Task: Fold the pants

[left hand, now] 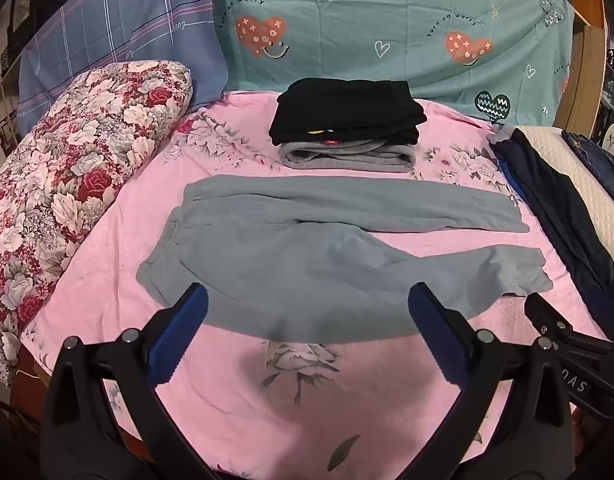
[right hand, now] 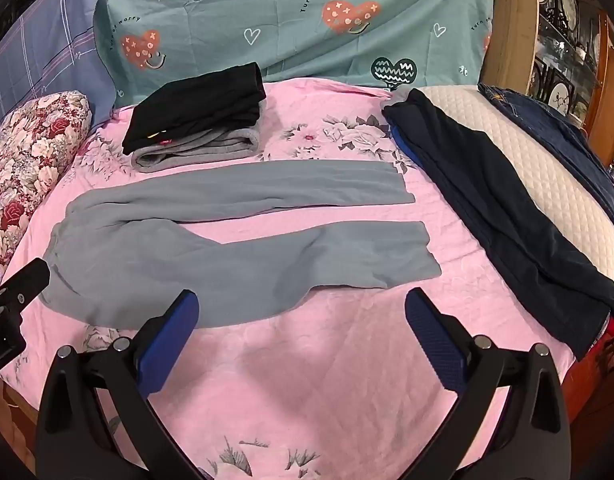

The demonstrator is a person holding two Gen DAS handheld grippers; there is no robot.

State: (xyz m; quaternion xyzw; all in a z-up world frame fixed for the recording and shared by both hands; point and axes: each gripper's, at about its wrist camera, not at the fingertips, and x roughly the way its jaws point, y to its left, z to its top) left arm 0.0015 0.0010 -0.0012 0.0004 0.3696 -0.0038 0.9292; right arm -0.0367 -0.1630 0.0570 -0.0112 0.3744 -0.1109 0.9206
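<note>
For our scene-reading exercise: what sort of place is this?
Probably a bedroom: a pink floral bedsheet, a floral pillow and grey pants laid out beside a stack of folded clothes.

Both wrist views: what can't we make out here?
- Gray folded garment: mostly covered by the black folded clothes in both views.
- Red tag on the black clothes: print too small, left view.
- Right gripper: cut off by the frame edge in the left view.
- Gray pants near hem: partly behind the left gripper fingers.
- Dark pants: lower end runs off the bed edge.
</note>
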